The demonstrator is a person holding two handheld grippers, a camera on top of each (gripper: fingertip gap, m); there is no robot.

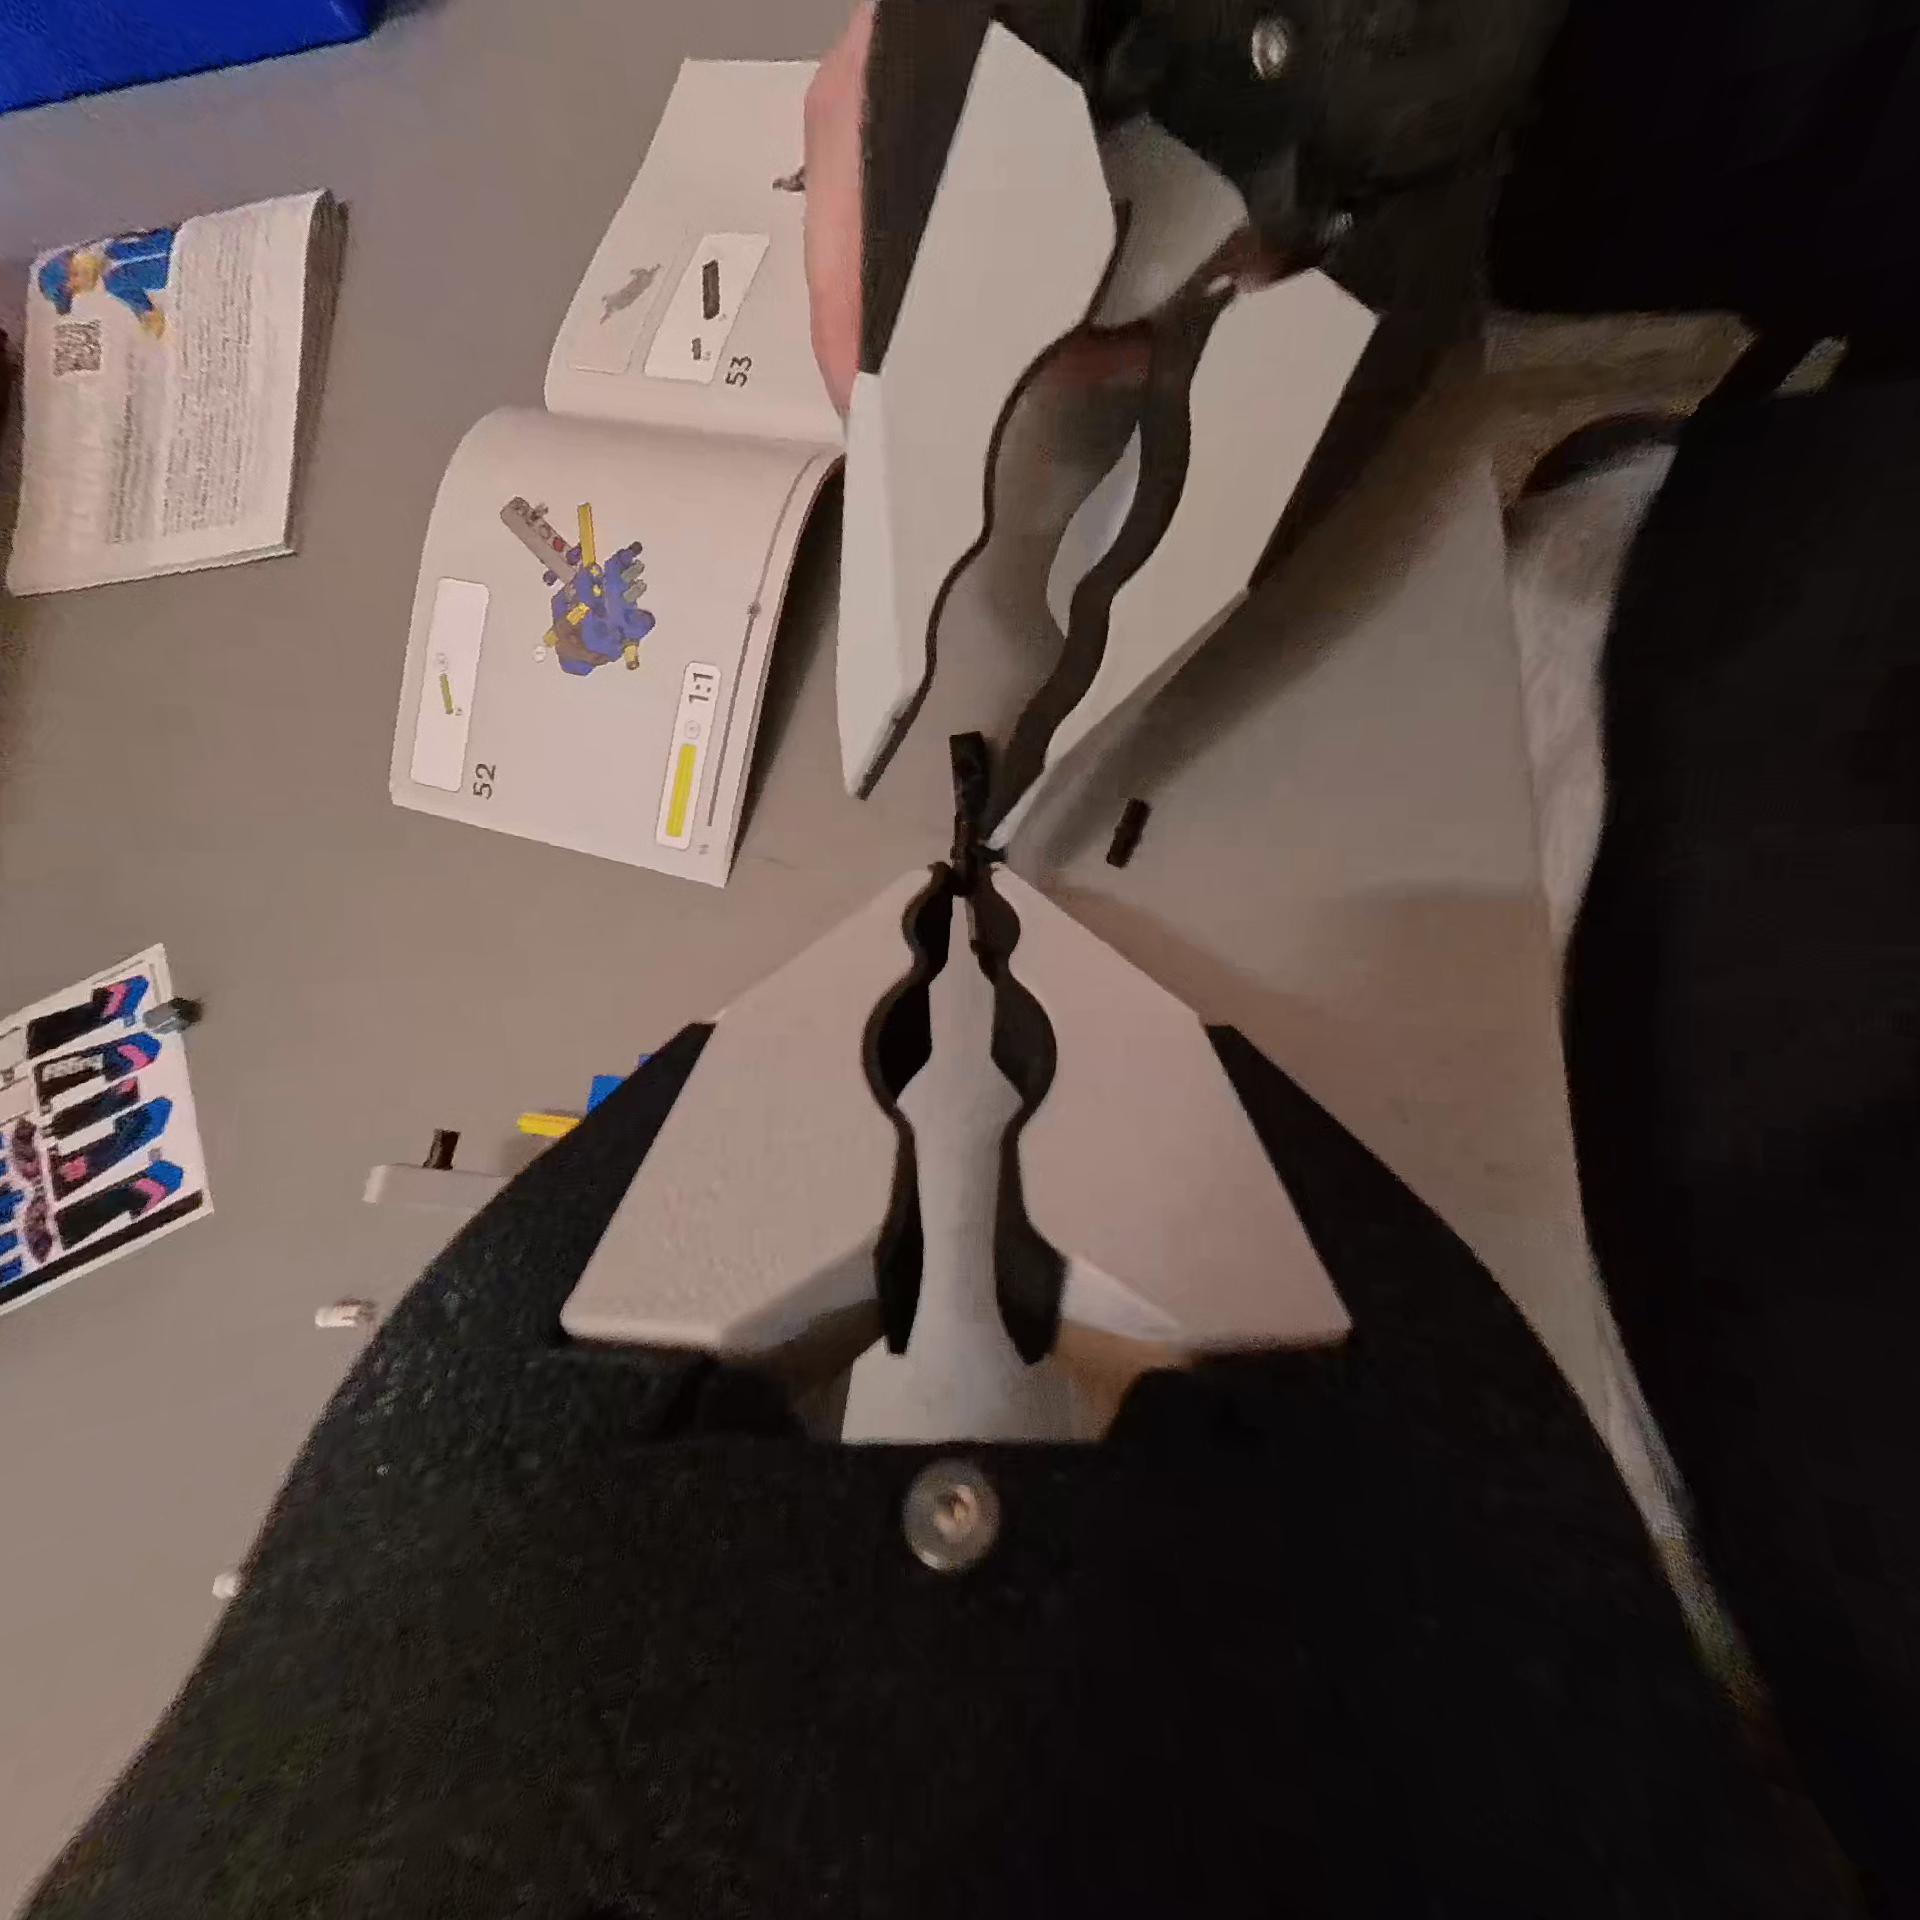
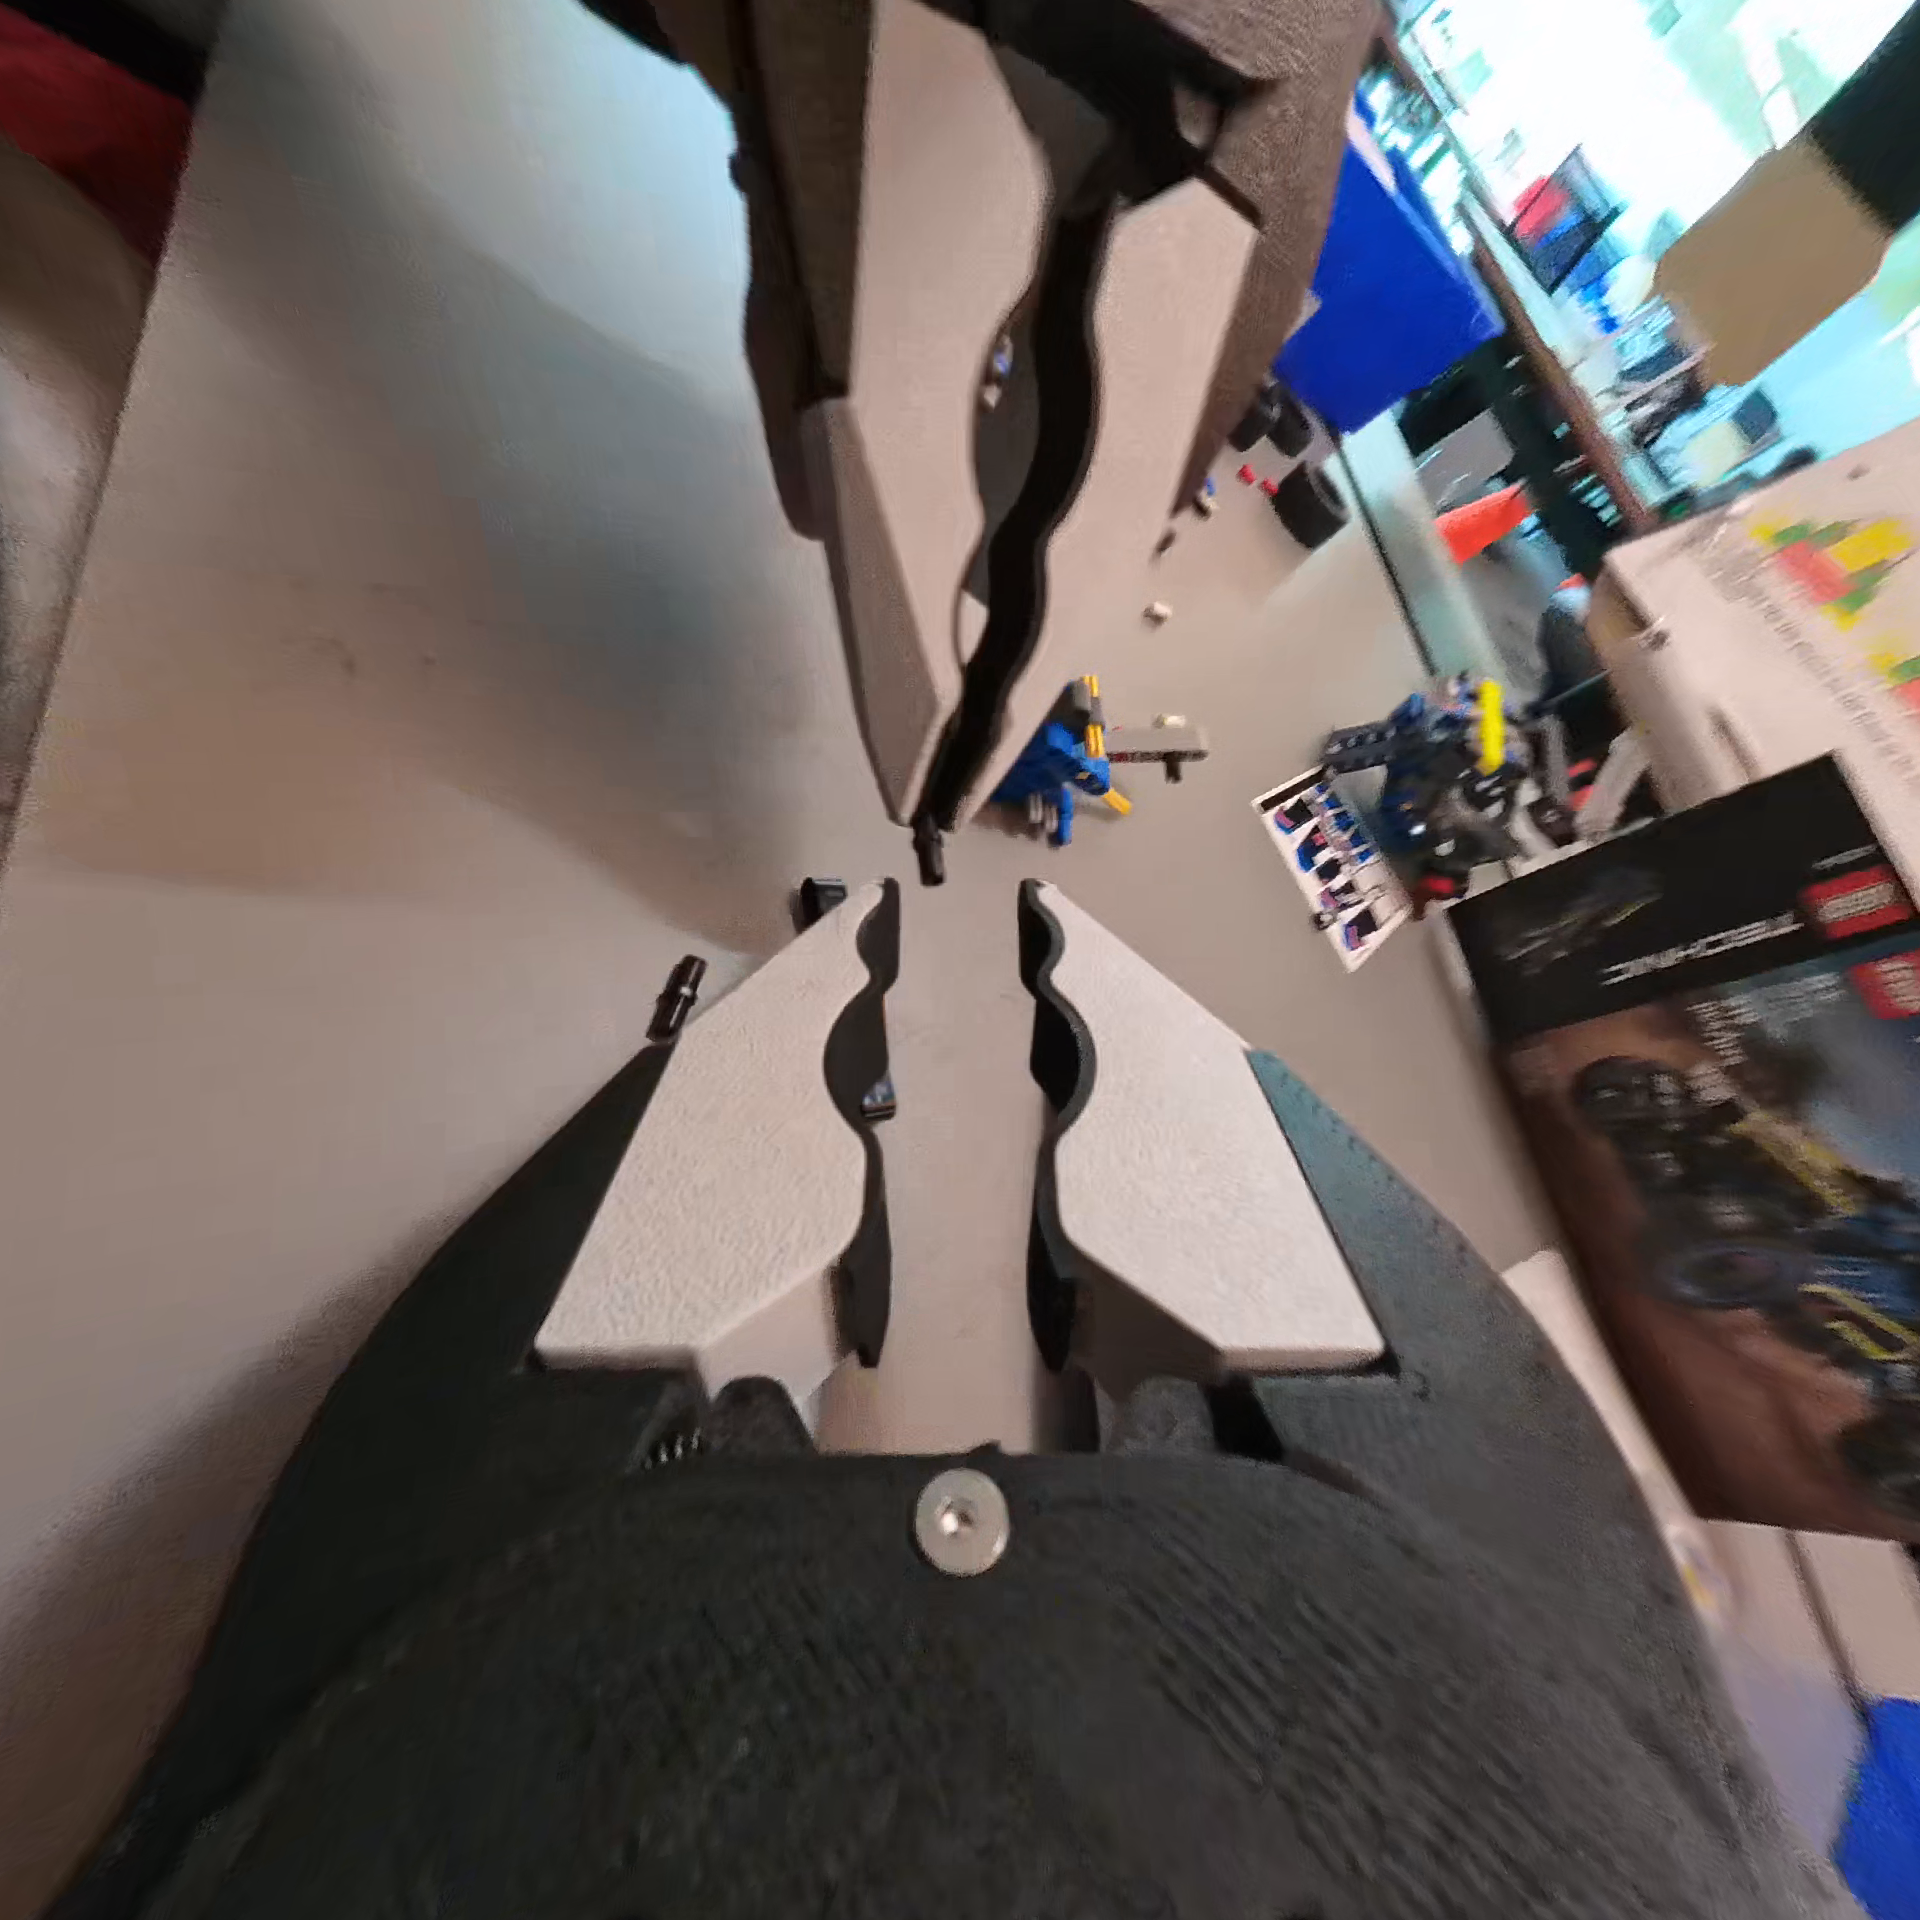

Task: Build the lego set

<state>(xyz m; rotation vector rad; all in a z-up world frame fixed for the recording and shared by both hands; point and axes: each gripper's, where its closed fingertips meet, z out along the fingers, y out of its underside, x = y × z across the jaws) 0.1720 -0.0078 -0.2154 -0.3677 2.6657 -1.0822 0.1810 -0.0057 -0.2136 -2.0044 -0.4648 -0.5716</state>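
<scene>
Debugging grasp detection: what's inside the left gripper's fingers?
A small black pin pinched at the tips of the left gripper, one end sticking out. The clamped end is covered by the fingers.

The blue-and-yellow subassembly [image 2: 1060, 769] is half hidden behind the left hand-held gripper [image 2: 935, 821].

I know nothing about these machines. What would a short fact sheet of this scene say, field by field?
Surface: grey table
Left gripper: shut on a small black pin
Right gripper: open, empty, facing the left one tip to tip
Loose part: spare black pin on the table beside the right gripper
Guide: open instruction booklet
Also there: sticker sheet, blue and yellow sub-assembly, dark box
</scene>
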